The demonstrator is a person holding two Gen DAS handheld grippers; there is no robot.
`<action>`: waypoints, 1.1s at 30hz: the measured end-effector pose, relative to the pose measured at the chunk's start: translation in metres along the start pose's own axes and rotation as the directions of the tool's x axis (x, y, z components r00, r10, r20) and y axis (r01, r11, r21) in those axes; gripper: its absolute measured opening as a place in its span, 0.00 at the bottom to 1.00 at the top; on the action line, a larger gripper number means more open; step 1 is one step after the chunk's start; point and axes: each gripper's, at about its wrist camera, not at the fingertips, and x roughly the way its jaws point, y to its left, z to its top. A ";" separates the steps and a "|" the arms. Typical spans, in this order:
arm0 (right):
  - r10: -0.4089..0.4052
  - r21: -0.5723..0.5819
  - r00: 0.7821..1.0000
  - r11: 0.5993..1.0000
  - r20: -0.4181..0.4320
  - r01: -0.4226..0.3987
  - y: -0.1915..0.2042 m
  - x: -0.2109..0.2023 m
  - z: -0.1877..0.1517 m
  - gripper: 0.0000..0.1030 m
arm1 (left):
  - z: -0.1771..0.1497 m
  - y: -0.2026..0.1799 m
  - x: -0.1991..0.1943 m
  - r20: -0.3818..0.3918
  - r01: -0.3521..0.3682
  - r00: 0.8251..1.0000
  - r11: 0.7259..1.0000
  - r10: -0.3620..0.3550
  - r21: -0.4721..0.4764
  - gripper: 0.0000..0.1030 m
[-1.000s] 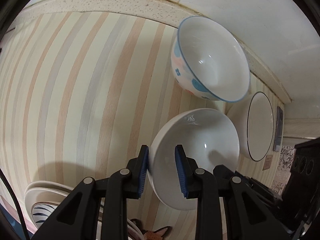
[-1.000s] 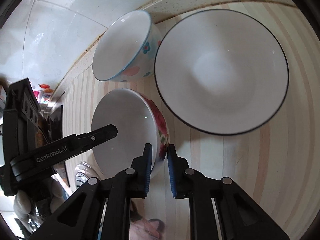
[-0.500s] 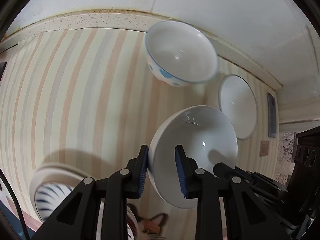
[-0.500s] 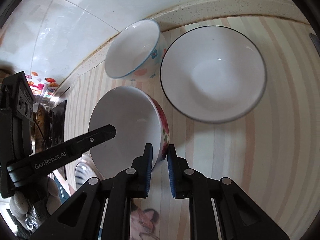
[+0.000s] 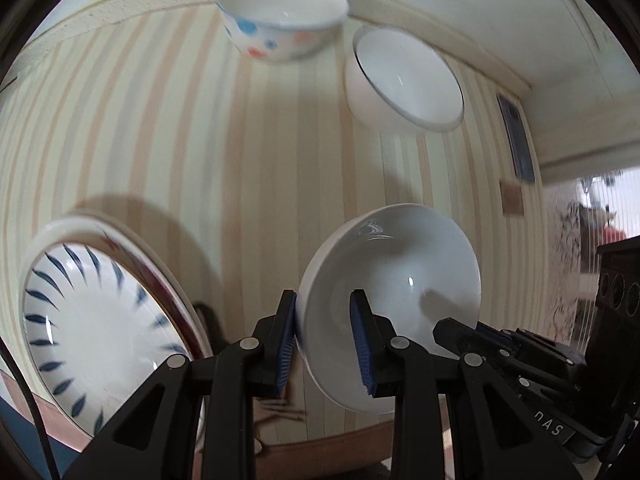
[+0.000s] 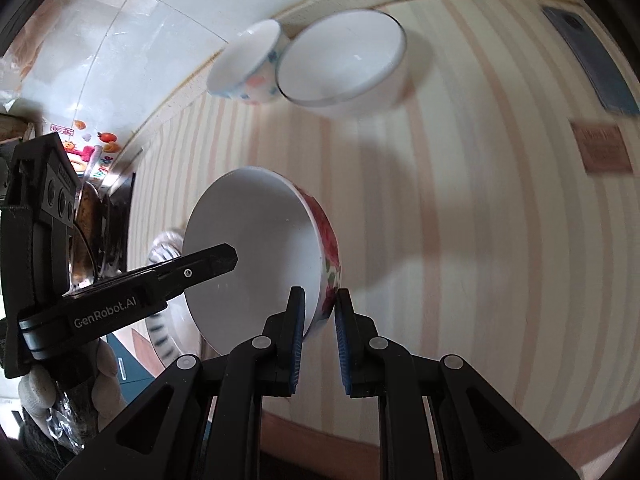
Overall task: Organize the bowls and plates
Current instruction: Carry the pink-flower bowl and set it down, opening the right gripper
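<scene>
Bowl with red flowers on the outside is off the counter, tipped on its side, both grippers on its rim from opposite sides. Right gripper is nearly closed, one finger inside the wall, one on the floral outside. Left gripper is set wider but pinching the same way on the far rim, one blue pad inside the white interior, the other on the outer wall. Just left of the left gripper, a plate stack sits at the near counter edge, top plate with blue dashes. Judgement: this is mid-carry, the floral bowl being taken over the striped countertop toward the bowl group at the back. Farther out, a white bowl with a dark rim and a blue-rimmed spotted bowl stand near the back wall, looking close to touching from the right wrist view. A dark flat object, maybe a phone, and a small brown tag lie off to the right, clear of the path. Next move probably calls for levelling the bowl, lining it up over the dark-rimmed one or a free spot beside it, lowering gently, then opening both grippers together. Frames are motion-blurred, so exact height above the counter I can't tell.
</scene>
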 end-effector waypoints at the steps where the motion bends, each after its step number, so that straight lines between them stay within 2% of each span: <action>1: -0.001 0.011 1.000 1.000 -0.004 0.002 -0.004 0.000 -0.008 0.16 | -0.003 -0.002 0.002 -0.009 -0.003 1.000 1.000 0.003 0.009 0.24; 10: -0.011 0.082 0.999 0.997 -0.035 0.014 -0.024 0.008 -0.041 0.16 | -0.012 -0.014 0.023 -0.070 -0.020 0.997 0.998 0.024 0.056 0.24; 21: -0.016 0.099 0.998 0.995 -0.053 0.021 -0.031 0.010 -0.043 0.16 | -0.011 -0.021 0.037 -0.090 -0.042 0.995 0.997 0.047 0.058 0.24; 27: 0.020 0.132 0.995 0.991 -0.095 -0.007 -0.041 0.007 -0.035 0.17 | -0.007 -0.013 -0.003 -0.030 -0.010 0.999 1.000 0.011 0.014 0.24; 31: 0.020 0.124 0.996 0.992 -0.088 -0.009 -0.047 -0.017 -0.024 0.17 | 0.017 -0.010 -0.033 0.040 0.002 0.999 1.000 -0.001 -0.024 0.24; 32: 0.020 0.129 0.996 0.992 -0.083 -0.009 -0.049 -0.024 -0.020 0.21 | 0.027 -0.010 -0.036 0.049 0.016 0.999 0.999 -0.015 -0.029 0.25; 33: 0.023 0.142 0.997 0.990 -0.067 -0.013 -0.052 -0.034 -0.013 0.35 | 0.038 -0.009 -0.039 0.052 0.040 0.998 0.999 -0.039 -0.035 0.25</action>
